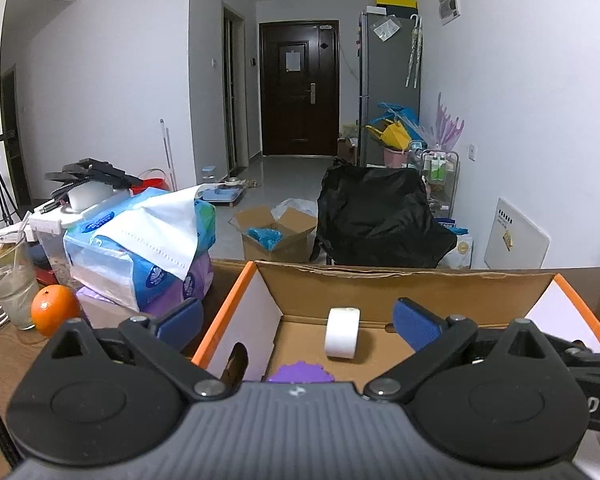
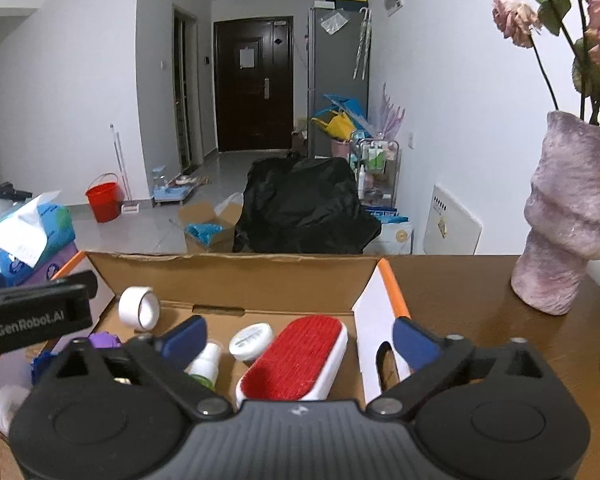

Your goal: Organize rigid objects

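Box (image 2: 260, 276) on the desk (image 2: 472, 292), open top, orange-edged flaps, long axis running across the desk parallel to its far edge. Inside: lint brush (image 2: 296, 356), red face up, near the right end wall, long axis tilted from near-left to far-right. Just left of it a white jar (image 2: 251, 340), lid up, and a small white bottle (image 2: 206, 362) partly hidden. Tape roll (image 1: 342, 332) stands on edge by the far wall toward the left end, its hole facing sideways along the box. Purple item (image 1: 300, 372) nearer, mostly hidden.

Left gripper (image 1: 298, 320) over the box's left half: fingers wide, nothing between. Right gripper (image 2: 300, 340) over the right half: fingers wide, brush below, not touched.

Vase (image 2: 568, 220) near the desk's right edge. Orange (image 1: 54, 310) and tissue packs (image 1: 148, 240) left of the box.
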Demonstrator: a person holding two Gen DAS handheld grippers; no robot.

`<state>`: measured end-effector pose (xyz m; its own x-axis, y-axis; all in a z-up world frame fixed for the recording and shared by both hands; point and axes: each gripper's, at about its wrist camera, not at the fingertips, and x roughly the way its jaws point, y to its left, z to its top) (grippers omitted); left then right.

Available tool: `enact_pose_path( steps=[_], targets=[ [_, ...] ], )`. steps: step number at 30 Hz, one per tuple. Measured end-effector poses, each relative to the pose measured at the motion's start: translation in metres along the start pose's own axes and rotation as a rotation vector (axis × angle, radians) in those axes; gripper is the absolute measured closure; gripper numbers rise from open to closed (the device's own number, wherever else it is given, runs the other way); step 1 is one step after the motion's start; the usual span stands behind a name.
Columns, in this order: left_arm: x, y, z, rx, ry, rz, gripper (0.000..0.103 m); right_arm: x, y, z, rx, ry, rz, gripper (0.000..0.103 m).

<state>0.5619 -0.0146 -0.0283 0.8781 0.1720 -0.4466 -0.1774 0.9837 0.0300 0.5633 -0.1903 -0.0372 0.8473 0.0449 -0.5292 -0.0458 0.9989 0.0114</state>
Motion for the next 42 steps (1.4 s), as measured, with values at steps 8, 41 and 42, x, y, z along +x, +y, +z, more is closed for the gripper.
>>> enact_pose_path(
  steps=[8,41,42],
  targets=[
    [-0.001,0.000,0.000,0.003,0.010,0.005,0.000,-0.001,-0.001,0.002,-0.002,0.003,-0.001,0.000],
    [-0.080,0.014,-0.020,0.046,-0.037,0.010,0.000,-0.083,0.000,-0.024,-0.015,-0.067,0.021,0.000],
    [-0.085,0.015,-0.022,0.045,-0.038,0.008,0.000,-0.088,0.000,-0.026,-0.014,-0.069,0.021,0.000]
  ],
)
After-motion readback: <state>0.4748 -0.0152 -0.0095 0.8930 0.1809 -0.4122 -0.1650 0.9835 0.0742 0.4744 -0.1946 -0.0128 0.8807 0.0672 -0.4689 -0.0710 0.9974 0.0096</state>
